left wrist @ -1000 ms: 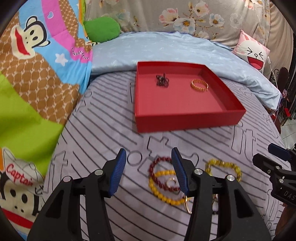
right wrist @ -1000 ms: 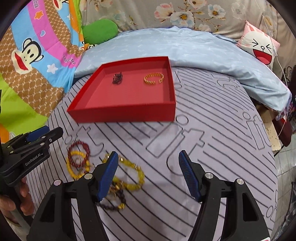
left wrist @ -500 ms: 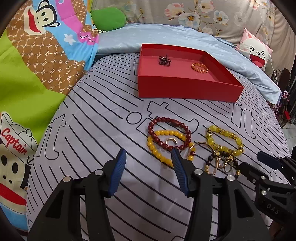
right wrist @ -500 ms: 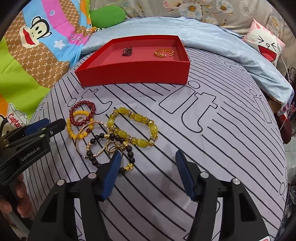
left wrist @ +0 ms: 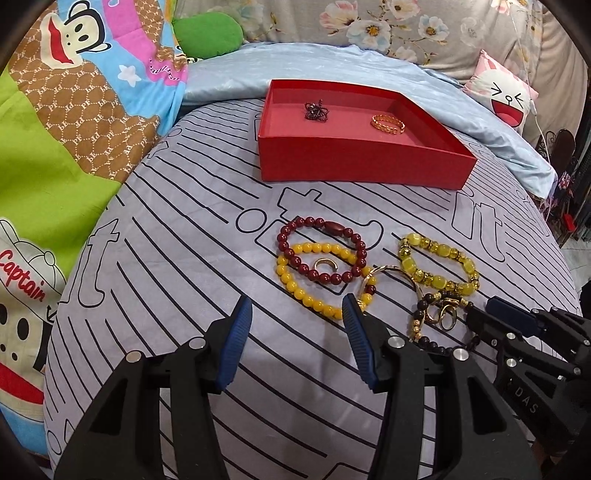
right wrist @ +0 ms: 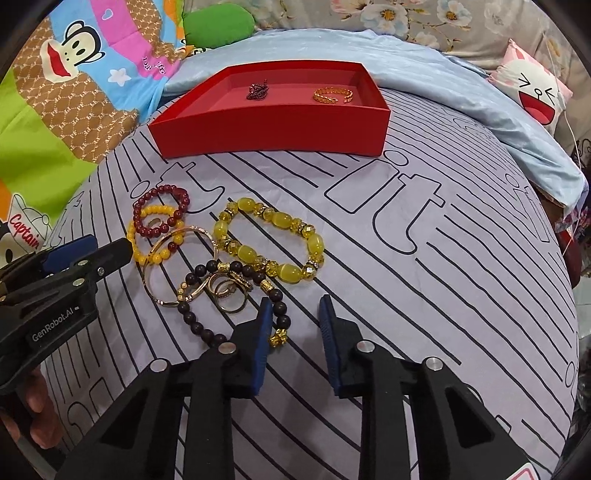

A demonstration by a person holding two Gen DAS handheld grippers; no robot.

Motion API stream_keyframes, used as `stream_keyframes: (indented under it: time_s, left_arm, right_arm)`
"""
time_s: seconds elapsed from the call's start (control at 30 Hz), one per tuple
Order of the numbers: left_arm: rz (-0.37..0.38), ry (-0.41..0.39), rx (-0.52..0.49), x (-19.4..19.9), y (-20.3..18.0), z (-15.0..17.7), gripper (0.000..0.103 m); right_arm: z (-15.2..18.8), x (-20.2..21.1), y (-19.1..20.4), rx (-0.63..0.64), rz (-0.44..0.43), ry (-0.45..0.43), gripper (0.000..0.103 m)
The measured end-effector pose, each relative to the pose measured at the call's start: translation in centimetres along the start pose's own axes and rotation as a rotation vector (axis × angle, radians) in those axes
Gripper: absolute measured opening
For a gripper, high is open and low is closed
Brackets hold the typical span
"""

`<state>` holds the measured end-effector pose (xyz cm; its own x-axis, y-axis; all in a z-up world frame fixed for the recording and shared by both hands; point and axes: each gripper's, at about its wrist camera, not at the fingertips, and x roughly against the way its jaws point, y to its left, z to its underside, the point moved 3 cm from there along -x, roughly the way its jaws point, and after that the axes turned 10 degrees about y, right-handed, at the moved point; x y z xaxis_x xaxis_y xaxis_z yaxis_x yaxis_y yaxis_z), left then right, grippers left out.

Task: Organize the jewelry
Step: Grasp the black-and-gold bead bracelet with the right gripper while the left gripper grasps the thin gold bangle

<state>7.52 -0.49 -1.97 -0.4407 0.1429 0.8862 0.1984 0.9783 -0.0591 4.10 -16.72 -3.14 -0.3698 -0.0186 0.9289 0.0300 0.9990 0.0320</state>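
A red box [left wrist: 362, 162] [right wrist: 273, 136] on the striped sheet holds a dark chain [left wrist: 317, 110] and a gold bangle [left wrist: 387, 123]. In front of it lies a pile: a dark red bead bracelet [left wrist: 334, 226], a yellow bead bracelet [left wrist: 295, 286], a chunky yellow bracelet [right wrist: 245, 253], a thin gold bangle [right wrist: 184, 232], rings [right wrist: 227, 291] and a dark bead bracelet [right wrist: 188, 315]. My left gripper [left wrist: 295, 306] stands open just short of the yellow beads, with nothing between its fingers. My right gripper [right wrist: 295, 306] is closing; the dark bracelet's gold-tipped end lies between its jaws, by the left pad.
A cartoon quilt [left wrist: 74, 129] covers the left side and a pale blue blanket [left wrist: 332, 66] lies behind the box. A green cushion [left wrist: 207, 33] and a pink-white pillow [left wrist: 506, 96] sit at the back. The bed drops off at the right. A hand [right wrist: 37, 417] holds the left gripper.
Both grippers came down and back toward the jewellery pile, which now lies just ahead of them. The right jaws narrowed sharply around the dark bracelet's end. The left jaws kept their width.
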Motion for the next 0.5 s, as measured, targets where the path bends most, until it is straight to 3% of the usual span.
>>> stream_keyframes:
  time_s: [0.37, 0.5]
  left_arm:
    - [0.038, 0.017, -0.032, -0.8, -1.9, 0.2, 0.048]
    - [0.049, 0.031, -0.022, -1.4, -1.9, 0.3, 0.044]
  right_arm:
    - [0.6, 0.2, -0.3, -0.003, -0.012, 0.005, 0.012]
    - [0.6, 0.2, -0.4, -0.010, -0.027, 0.009, 0.011]
